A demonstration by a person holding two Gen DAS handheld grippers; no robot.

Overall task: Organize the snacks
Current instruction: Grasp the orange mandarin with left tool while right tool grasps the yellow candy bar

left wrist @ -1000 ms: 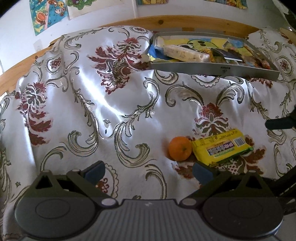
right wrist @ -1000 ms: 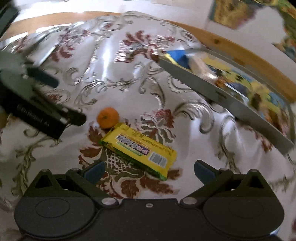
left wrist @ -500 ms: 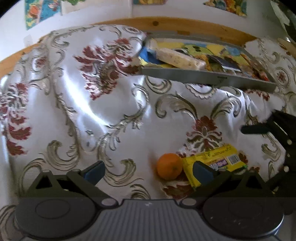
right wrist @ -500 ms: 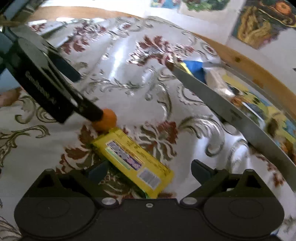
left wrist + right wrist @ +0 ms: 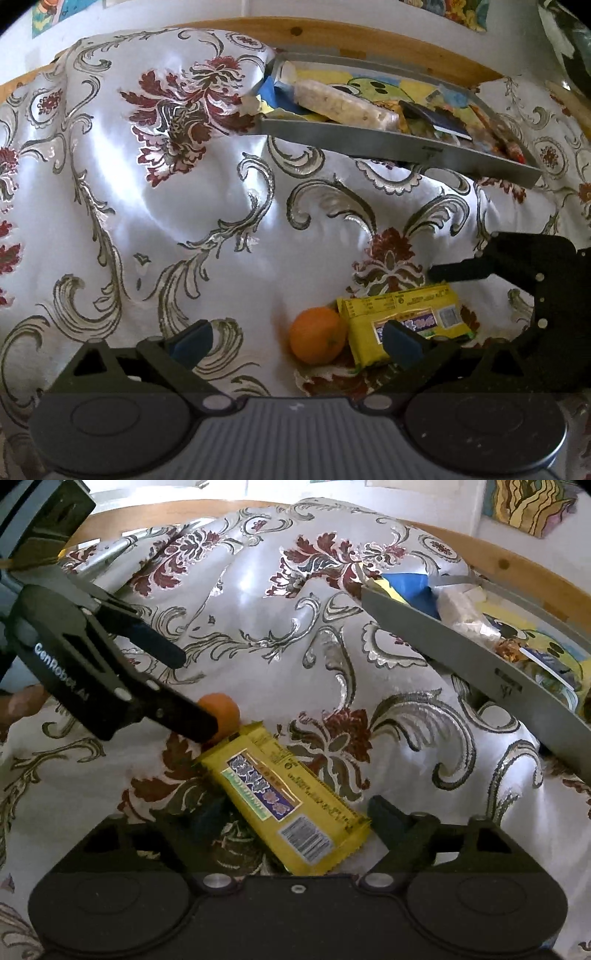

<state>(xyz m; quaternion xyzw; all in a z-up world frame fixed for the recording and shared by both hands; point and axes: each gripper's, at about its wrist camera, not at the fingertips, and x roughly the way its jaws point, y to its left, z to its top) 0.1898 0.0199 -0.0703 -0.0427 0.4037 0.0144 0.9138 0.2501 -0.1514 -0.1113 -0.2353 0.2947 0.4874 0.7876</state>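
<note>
Tablecloth (image 5: 147,206): glossy satin-like cloth, sheen on folds, woven floral pattern. Tray (image 5: 388,142): matt grey metal wall. Table edge (image 5: 369,38): smooth varnished wood, knots visible. Yellow snack packet (image 5: 288,797): shiny plastic film, crimped ends. Orange (image 5: 317,339): dimpled matt peel. Left gripper (image 5: 295,341): matt black plastic, blue pads (image 5: 192,341). Wrapped bar (image 5: 343,103): clear glossy wrapper.

Left gripper (image 5: 297,338) fingers spread wide, right gripper (image 5: 295,814) likewise, both low

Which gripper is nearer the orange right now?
Left. The left gripper brackets the orange between its open fingers; the right gripper sits farther back, straddling the yellow packet.
</note>
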